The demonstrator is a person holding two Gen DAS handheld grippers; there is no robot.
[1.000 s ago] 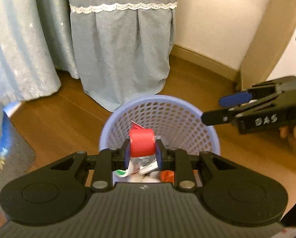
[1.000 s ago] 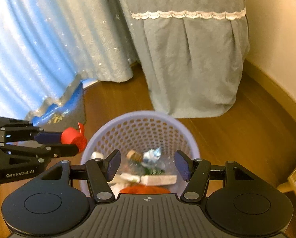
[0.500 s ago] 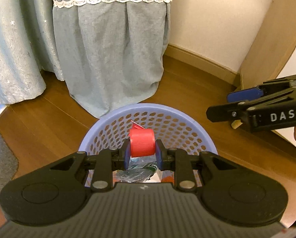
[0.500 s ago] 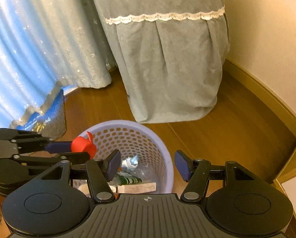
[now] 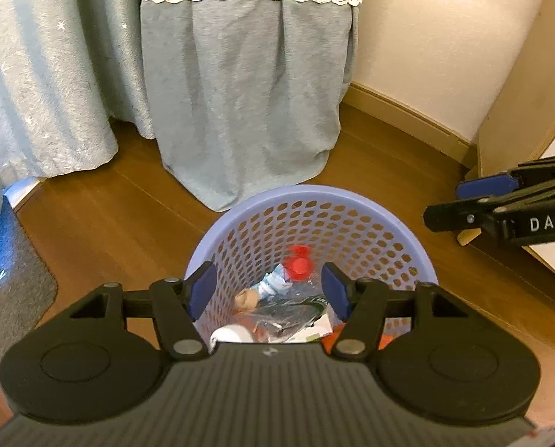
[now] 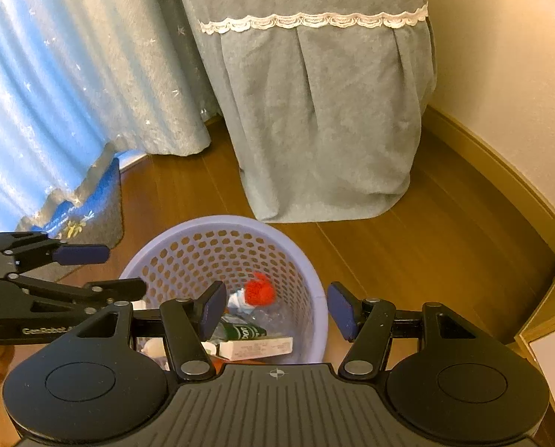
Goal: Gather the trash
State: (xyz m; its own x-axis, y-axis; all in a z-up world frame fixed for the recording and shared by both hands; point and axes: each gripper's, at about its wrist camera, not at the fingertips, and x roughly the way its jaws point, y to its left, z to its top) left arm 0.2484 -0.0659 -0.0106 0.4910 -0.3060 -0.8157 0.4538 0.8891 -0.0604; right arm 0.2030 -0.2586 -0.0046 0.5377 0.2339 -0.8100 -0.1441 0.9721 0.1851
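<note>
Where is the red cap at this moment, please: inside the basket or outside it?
Inside. The red cap is in the purple basket among other trash, below the open left gripper.

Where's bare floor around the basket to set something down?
Free: wood floor between basket, grey skirt and baseboard. Also between basket and mat. Crowded: the basket, full of trash, red cap on top.

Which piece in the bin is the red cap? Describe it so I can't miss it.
Find the lavender perforated basket on the wooden floor in front of the grey curtain. Inside, atop the trash, sits the red cap, the only bright red piece among clear and white wrappers.
</note>
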